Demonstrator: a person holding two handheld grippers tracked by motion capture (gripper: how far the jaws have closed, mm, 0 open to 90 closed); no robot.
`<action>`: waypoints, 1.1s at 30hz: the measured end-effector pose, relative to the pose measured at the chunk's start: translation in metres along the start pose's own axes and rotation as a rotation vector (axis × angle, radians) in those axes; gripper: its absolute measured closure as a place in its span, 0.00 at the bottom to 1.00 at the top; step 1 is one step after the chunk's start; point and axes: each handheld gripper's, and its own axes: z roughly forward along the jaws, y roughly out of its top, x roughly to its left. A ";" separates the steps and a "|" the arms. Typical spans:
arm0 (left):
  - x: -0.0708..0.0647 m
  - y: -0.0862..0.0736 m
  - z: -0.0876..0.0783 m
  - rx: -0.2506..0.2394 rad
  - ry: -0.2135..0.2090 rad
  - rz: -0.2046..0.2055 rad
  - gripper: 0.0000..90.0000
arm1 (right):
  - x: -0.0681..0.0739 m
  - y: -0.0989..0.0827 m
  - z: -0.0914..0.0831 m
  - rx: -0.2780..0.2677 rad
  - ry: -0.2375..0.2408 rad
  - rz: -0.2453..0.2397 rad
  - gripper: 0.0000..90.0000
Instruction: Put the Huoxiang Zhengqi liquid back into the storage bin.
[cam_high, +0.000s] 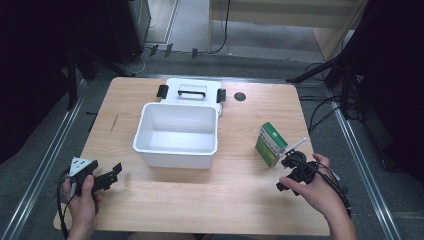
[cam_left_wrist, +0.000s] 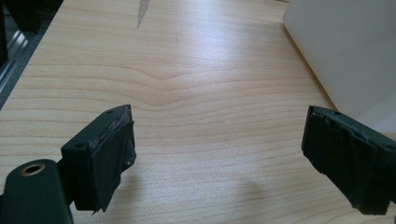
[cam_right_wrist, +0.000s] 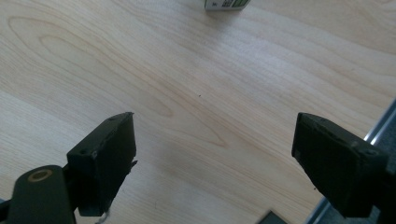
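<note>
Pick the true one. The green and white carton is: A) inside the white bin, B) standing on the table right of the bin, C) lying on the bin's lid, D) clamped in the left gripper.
B: the green and white carton stands on the table, apart from the white bin, by the right gripper.

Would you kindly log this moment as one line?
left gripper: open, empty | right gripper: open, empty | green box: upright on table, right of white bin

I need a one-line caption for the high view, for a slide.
Open white bin at table centre, green box to its right, open tongs at both sides.
</note>
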 end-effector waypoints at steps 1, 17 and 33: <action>0.000 0.000 0.000 0.000 0.000 0.000 0.12 | 0.001 0.004 -0.003 0.015 -0.006 0.002 0.15; 0.000 0.000 0.000 0.000 0.000 -0.004 0.12 | 0.006 0.046 -0.036 0.018 -0.092 -0.016 0.15; 0.001 0.000 0.001 0.001 -0.003 -0.007 0.12 | 0.007 0.080 -0.045 0.006 -0.138 -0.052 0.14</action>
